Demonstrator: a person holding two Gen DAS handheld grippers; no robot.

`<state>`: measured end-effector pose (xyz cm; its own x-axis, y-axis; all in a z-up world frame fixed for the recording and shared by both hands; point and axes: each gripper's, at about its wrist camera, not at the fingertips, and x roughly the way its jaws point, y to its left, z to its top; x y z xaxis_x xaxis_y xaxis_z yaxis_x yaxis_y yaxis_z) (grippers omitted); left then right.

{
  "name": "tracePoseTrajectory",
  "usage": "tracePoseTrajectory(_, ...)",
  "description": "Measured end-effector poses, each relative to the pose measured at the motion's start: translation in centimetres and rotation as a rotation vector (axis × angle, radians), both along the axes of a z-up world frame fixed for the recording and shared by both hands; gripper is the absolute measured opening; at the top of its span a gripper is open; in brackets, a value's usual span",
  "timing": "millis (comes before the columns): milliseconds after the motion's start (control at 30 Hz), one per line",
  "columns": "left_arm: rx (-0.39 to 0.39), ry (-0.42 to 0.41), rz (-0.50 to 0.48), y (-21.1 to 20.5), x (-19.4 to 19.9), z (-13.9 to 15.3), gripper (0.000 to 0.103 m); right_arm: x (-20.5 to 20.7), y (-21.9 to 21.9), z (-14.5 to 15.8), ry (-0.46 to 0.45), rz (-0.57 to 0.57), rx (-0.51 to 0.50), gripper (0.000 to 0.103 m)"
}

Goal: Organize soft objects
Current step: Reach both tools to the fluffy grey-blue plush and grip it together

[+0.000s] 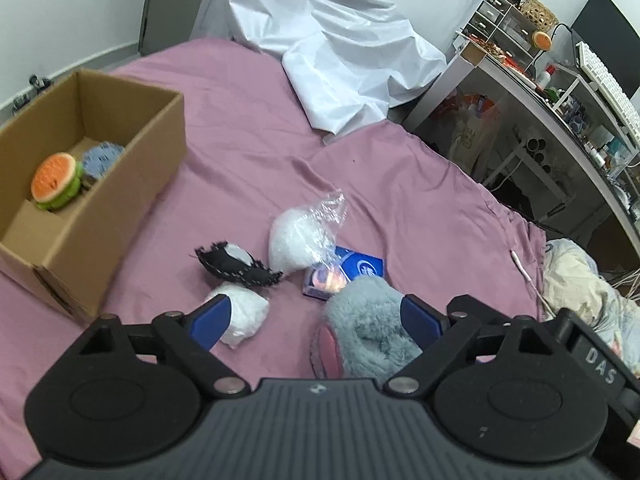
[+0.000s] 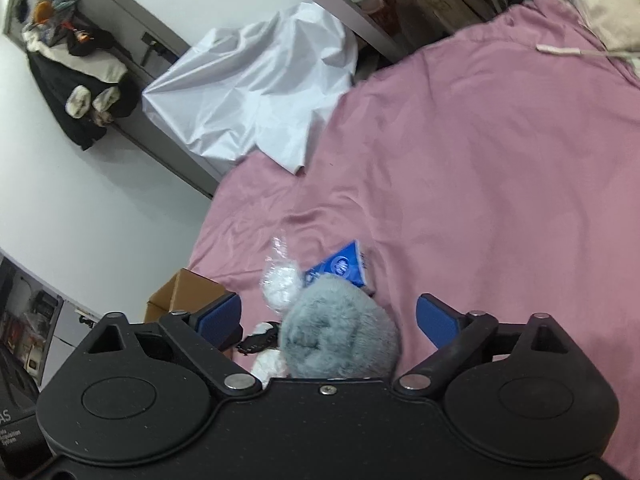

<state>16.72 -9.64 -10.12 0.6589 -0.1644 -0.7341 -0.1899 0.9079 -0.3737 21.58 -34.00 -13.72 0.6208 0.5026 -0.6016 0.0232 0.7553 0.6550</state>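
Observation:
A grey fluffy slipper (image 1: 370,330) with a pink inside lies on the pink bed sheet (image 1: 248,152), between the fingers of my open left gripper (image 1: 316,316), close to the right finger. It also shows in the right wrist view (image 2: 340,332), between the fingers of my open right gripper (image 2: 330,316). Beyond it lie a black stitched pouch (image 1: 236,265), a small white bundle (image 1: 246,316), a clear bag of white stuffing (image 1: 298,240) and a blue packet (image 1: 344,272). A cardboard box (image 1: 132,184) at the left holds a burger plush (image 1: 56,180) and a blue-grey soft item (image 1: 102,156).
A white crumpled sheet (image 1: 340,60) lies at the head of the bed. A cluttered desk (image 1: 560,92) stands to the right. A cream blanket (image 1: 584,280) lies at the bed's right edge. Clothes hang on the wall (image 2: 76,64) in the right wrist view.

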Motion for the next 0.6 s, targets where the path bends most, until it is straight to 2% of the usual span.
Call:
tracePoseTrajectory(133, -0.029, 0.007, -0.008, -0.3, 0.2, -0.8, 0.082, 0.3, -0.5, -1.2, 0.059, -0.006, 0.039, 0.084)
tracePoseTrajectory(233, -0.062, 0.023, -0.009, -0.5, 0.6, -1.7, 0.07, 0.6, -0.4, -1.9, 0.096, 0.002, 0.043, 0.077)
tracePoseTrajectory(367, -0.103, 0.05, -0.027, -1.0, 1.0, -2.6, 0.052, 0.7, -0.3, -2.5, 0.128, 0.008, 0.049, 0.073)
tracePoseTrajectory(600, -0.138, 0.084, -0.035, -1.3, 1.8, -3.9, 0.038, 1.7, -0.1, -3.7, 0.169, 0.03, 0.091, 0.054)
